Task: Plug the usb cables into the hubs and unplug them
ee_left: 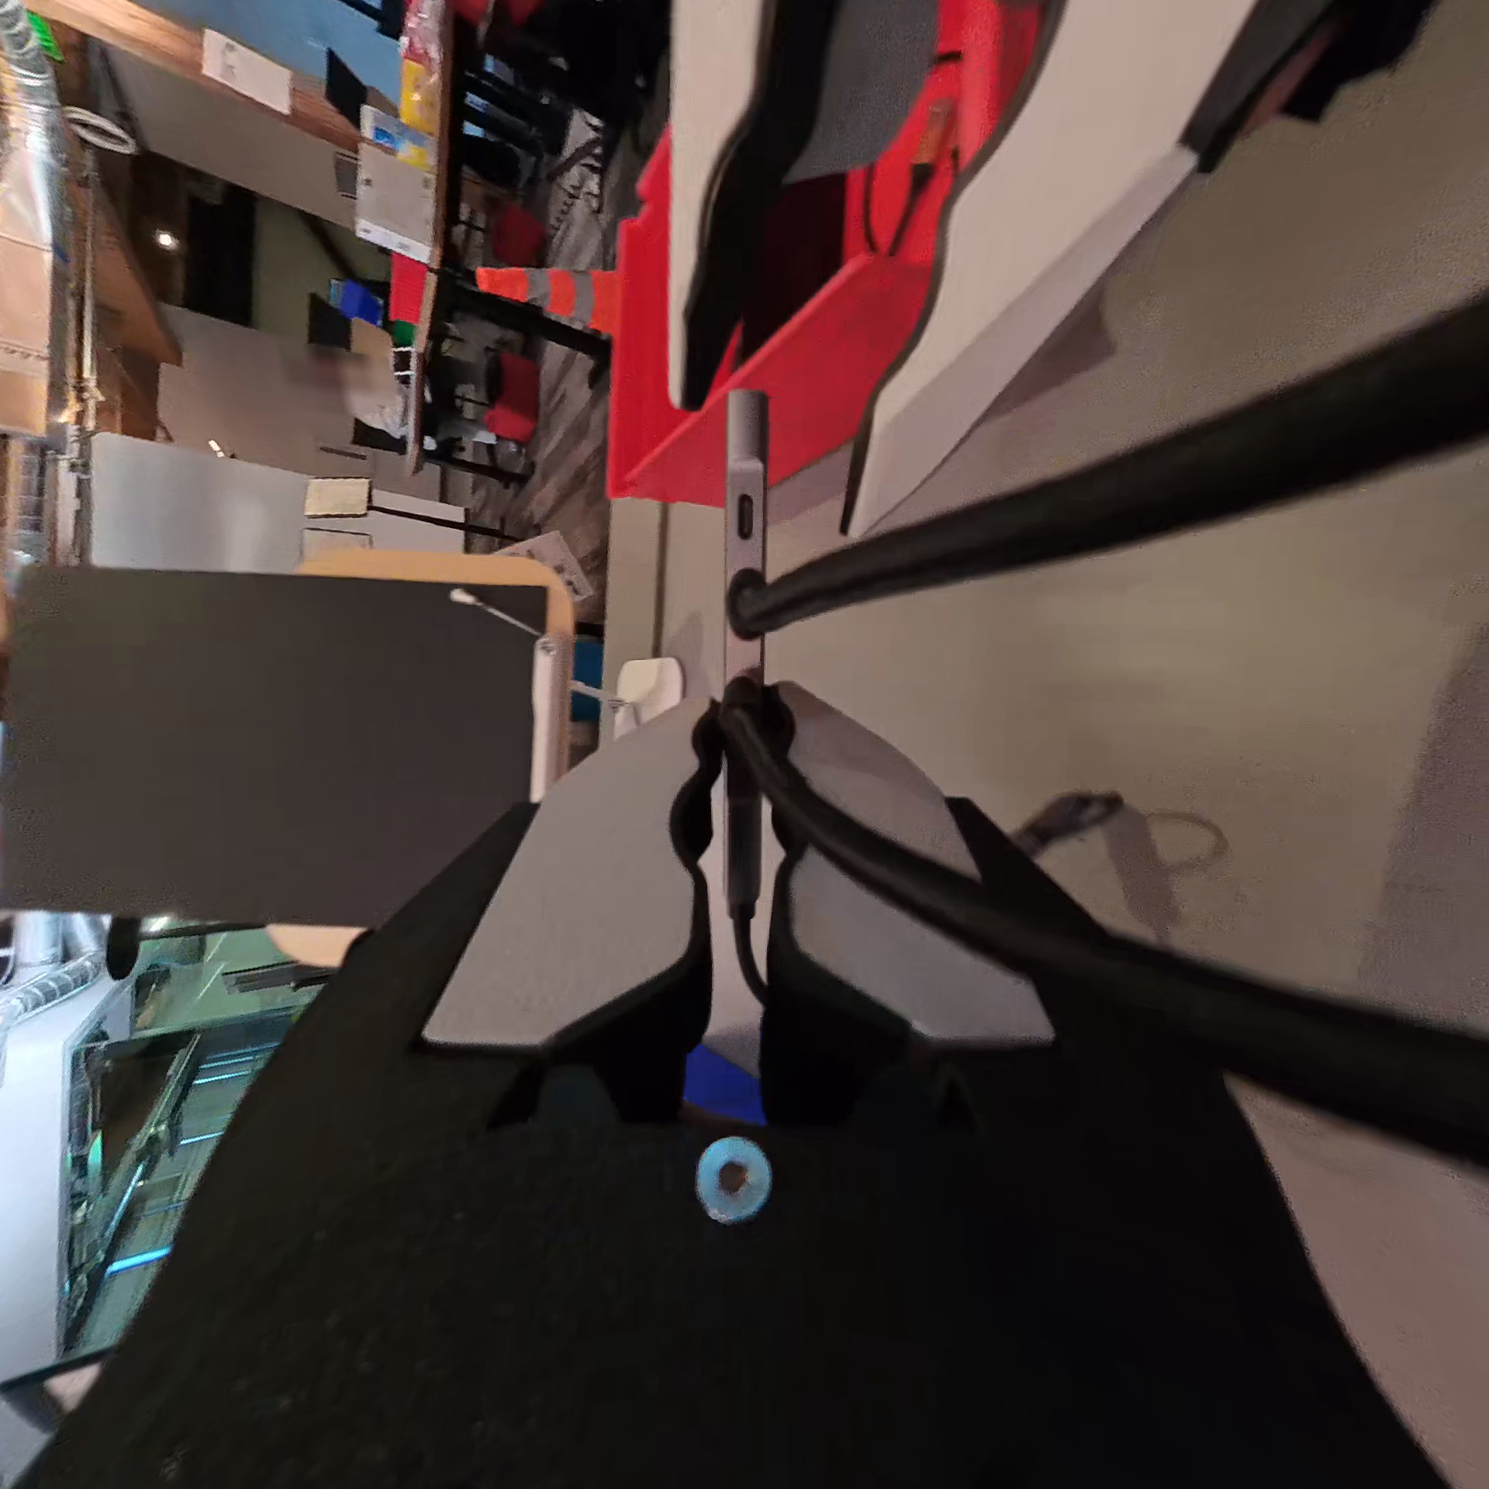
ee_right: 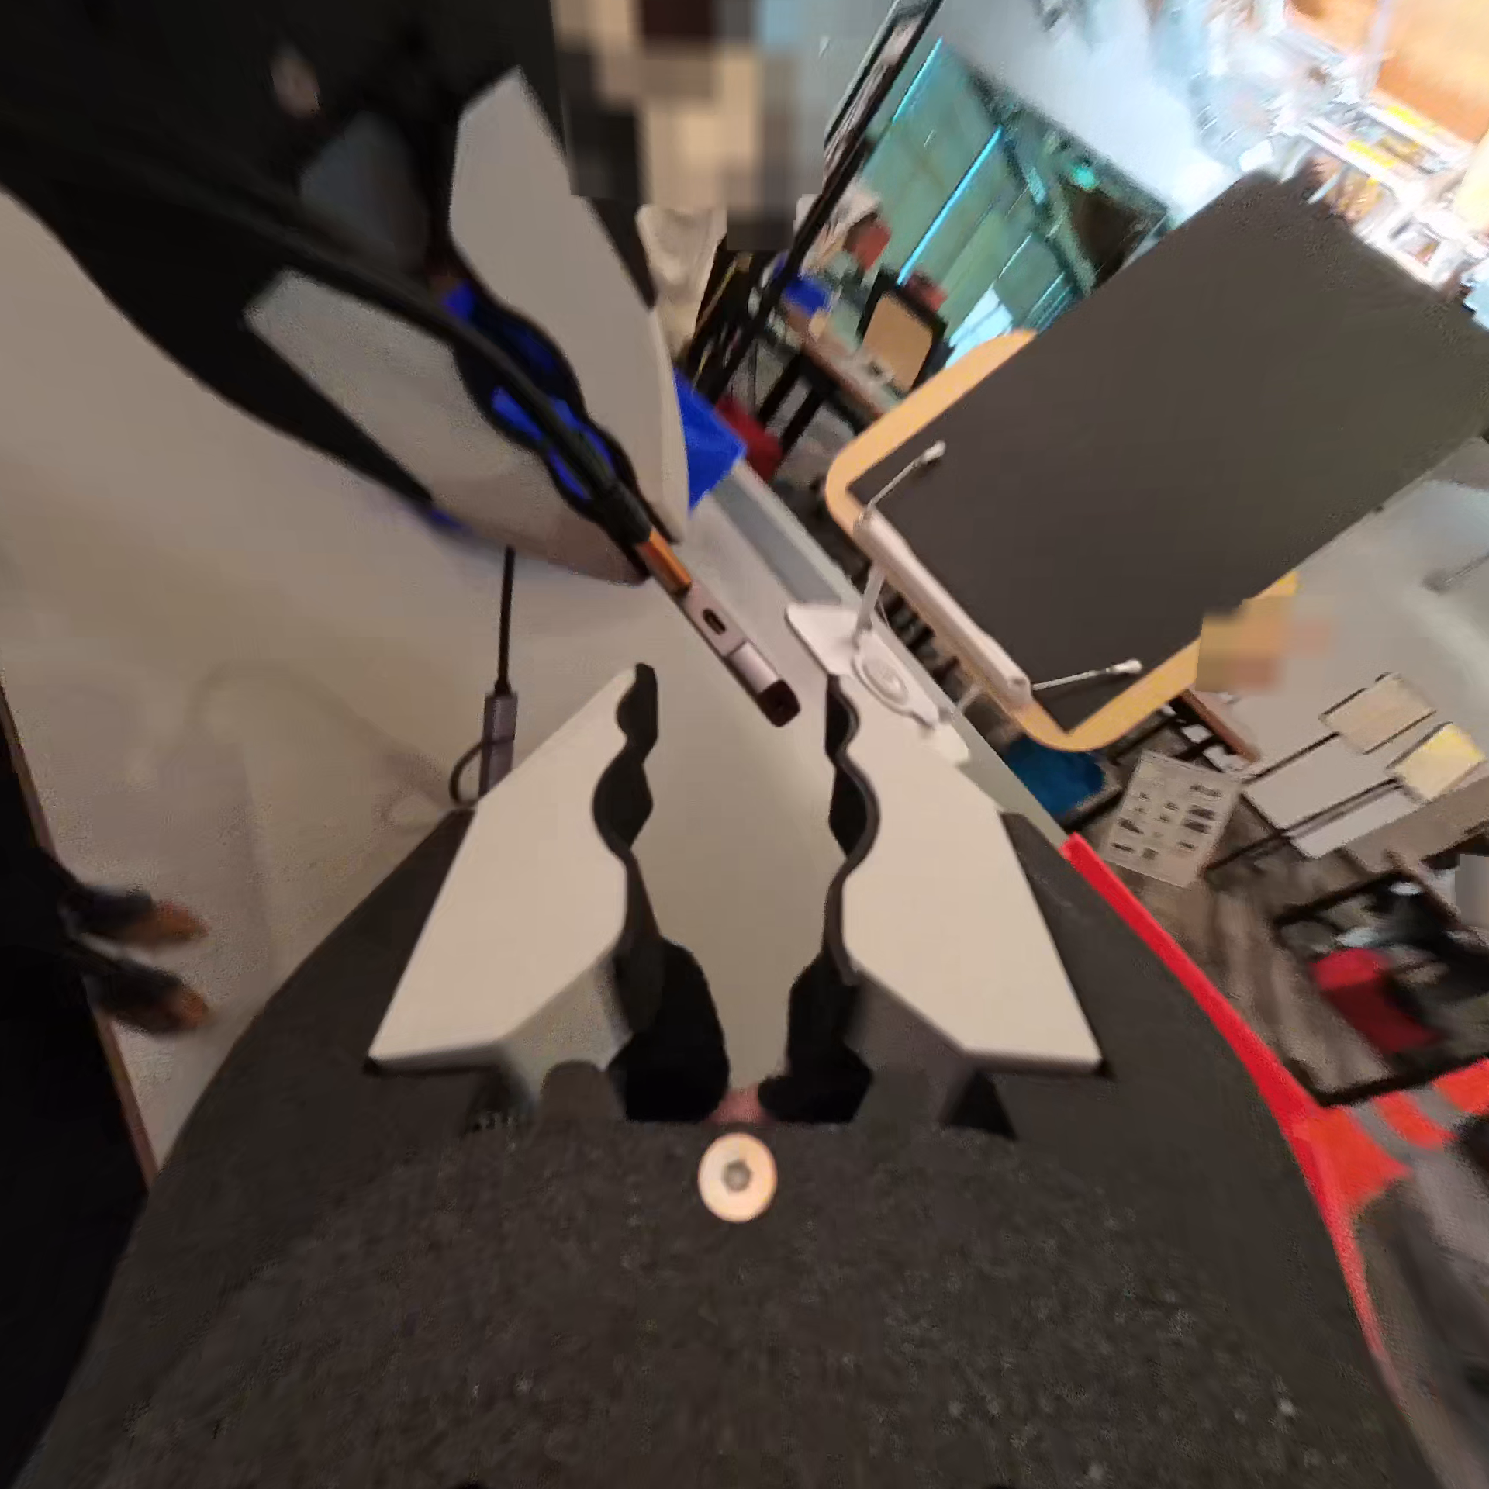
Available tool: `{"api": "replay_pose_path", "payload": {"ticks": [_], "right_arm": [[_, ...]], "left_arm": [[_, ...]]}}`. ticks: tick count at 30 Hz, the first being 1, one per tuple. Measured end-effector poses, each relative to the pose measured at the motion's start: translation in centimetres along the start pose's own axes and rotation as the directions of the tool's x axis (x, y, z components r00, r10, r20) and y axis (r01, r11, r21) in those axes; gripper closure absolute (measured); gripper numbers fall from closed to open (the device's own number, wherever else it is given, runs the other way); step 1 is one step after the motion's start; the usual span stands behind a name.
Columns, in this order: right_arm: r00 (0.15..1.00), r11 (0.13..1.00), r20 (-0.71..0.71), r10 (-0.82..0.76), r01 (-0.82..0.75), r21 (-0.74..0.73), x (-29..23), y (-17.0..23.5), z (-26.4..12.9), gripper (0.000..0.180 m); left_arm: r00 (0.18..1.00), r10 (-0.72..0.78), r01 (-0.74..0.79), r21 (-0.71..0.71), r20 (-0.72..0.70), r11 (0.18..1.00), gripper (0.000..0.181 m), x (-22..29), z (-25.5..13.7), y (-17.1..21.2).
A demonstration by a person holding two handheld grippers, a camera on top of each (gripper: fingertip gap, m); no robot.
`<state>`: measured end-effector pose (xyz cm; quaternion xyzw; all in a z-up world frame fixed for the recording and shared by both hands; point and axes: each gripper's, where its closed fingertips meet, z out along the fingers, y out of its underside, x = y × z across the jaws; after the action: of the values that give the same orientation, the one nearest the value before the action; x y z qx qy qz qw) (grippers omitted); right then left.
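Held up over the tabletop (ee_right: 201, 644): hub (ee_right: 737, 644) between the left hand-held gripper (ee_right: 636, 524) and the right hand-held gripper (ee_right: 737, 725). Lay on tabletop behind: second hub (ee_right: 499, 737).

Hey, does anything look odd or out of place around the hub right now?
Nothing is spilled or broken. The left gripper holds the grey USB hub up off the white table, black cables trailing from it, while the right gripper is open and empty.

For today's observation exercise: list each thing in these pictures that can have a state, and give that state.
Left gripper: shut on the hub.
Right gripper: open, holds nothing.
Hub: held off the table, one black cable plugged in.
Second hub: lies on the table, untouched.
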<state>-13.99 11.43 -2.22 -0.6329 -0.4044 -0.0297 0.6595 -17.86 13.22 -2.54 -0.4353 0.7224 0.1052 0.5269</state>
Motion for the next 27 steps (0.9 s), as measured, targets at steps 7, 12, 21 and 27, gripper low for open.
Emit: {"api": "replay_pose_path", "payload": {"ticks": [7, 12, 21, 27], "right_arm": [[0.922, 0.912, 0.086, -0.378, 0.387, -0.136, -3.2, 3.5, 0.3, 0.171], [0.959, 0.955, 0.072, -0.274, 0.280, -0.101, -2.2, 5.0, 0.3, 0.171], [0.899, 0.928, 0.333, 0.284, -0.345, 0.140, -3.2, 2.8, -0.7, 0.172], [0.679, 0.855, 0.650, 0.340, -0.511, 0.087, -8.5, 0.6, -2.0, 0.172]], "left_arm": [[0.995, 0.089, -0.091, -0.029, -0.047, 0.995, 0.171, 4.3, 0.5, -0.5], [0.969, -0.246, 0.248, 0.108, -0.025, 0.963, 0.163, 3.5, -0.5, -0.6], [0.335, -0.630, 0.934, 0.156, -0.700, 0.322, 0.146, 7.1, -3.6, -3.0], [0.314, -0.568, 0.948, 0.223, -0.761, 0.226, 0.137, 5.8, -3.8, -3.0]]}}
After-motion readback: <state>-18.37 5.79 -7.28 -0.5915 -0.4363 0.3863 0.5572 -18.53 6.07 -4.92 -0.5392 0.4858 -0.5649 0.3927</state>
